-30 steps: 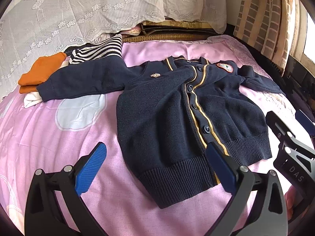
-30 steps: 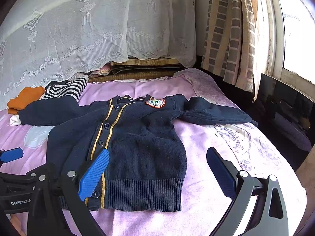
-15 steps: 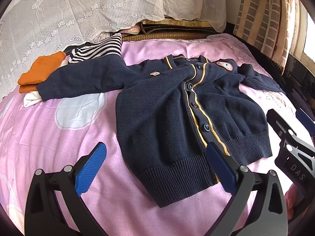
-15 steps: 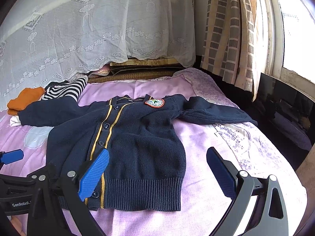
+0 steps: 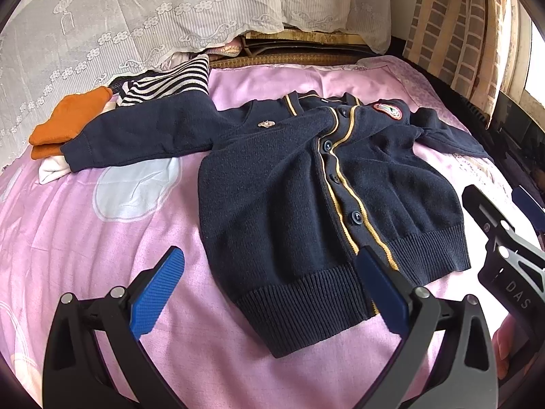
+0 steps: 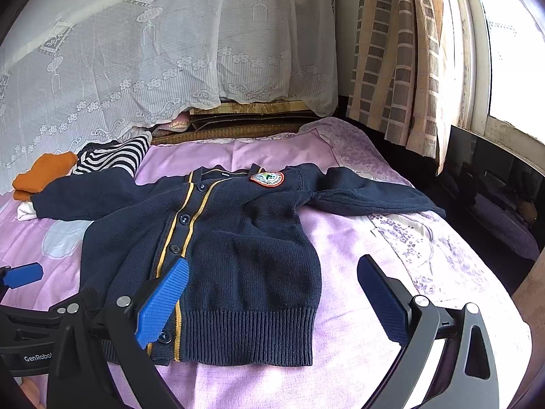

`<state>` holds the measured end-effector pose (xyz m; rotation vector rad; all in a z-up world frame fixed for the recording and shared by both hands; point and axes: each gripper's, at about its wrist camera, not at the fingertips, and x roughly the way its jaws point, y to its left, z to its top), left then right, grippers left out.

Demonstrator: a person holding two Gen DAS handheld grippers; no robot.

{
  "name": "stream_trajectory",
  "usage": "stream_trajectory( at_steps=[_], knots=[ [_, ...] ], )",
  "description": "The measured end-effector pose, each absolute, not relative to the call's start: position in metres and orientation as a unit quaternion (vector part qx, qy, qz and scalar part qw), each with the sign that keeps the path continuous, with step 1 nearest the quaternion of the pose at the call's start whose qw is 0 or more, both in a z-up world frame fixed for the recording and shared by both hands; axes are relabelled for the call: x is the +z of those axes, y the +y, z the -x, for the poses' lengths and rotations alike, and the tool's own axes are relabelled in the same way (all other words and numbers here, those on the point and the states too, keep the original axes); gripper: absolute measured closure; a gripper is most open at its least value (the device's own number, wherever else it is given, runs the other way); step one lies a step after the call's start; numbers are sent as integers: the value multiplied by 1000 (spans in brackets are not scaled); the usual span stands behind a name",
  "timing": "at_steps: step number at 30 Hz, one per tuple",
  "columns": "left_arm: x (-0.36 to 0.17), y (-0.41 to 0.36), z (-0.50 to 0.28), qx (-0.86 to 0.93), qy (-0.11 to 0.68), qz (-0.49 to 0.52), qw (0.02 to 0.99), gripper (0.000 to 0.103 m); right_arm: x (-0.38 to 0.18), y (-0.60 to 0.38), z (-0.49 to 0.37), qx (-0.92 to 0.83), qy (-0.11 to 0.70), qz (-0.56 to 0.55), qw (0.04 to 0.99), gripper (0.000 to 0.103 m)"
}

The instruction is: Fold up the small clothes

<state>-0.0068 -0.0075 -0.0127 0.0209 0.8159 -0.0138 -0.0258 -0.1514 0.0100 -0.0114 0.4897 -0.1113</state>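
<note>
A small navy cardigan [image 5: 306,184] [image 6: 238,245] with yellow-trimmed button placket and a chest badge lies flat, front up, on the pink bedsheet [image 5: 102,238]. Both sleeves are spread out to the sides. My left gripper [image 5: 269,289] hovers open just short of the ribbed hem, holding nothing. My right gripper [image 6: 272,300] is open too, over the hem's right part, with nothing between its blue pads. Each gripper shows at the edge of the other's view.
An orange folded garment [image 5: 68,119] and a black-and-white striped one [image 5: 170,81] sit at the far left of the bed. A lace cover [image 6: 153,51] hangs behind. Curtains [image 6: 402,51] and a window are at the right, with the bed's edge [image 6: 477,238] dropping off below them.
Both grippers have drifted slightly; the cardigan sits marginally nearer in the views. The garment itself has not been moved and both grippers stay open.
</note>
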Motion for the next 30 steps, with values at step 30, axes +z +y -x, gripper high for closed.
stream_trajectory(
  at_steps=[30],
  knots=[
    [-16, -9, 5, -8, 403, -12, 915, 4, 10, -153, 25, -58, 246, 4, 968, 3]
  ],
)
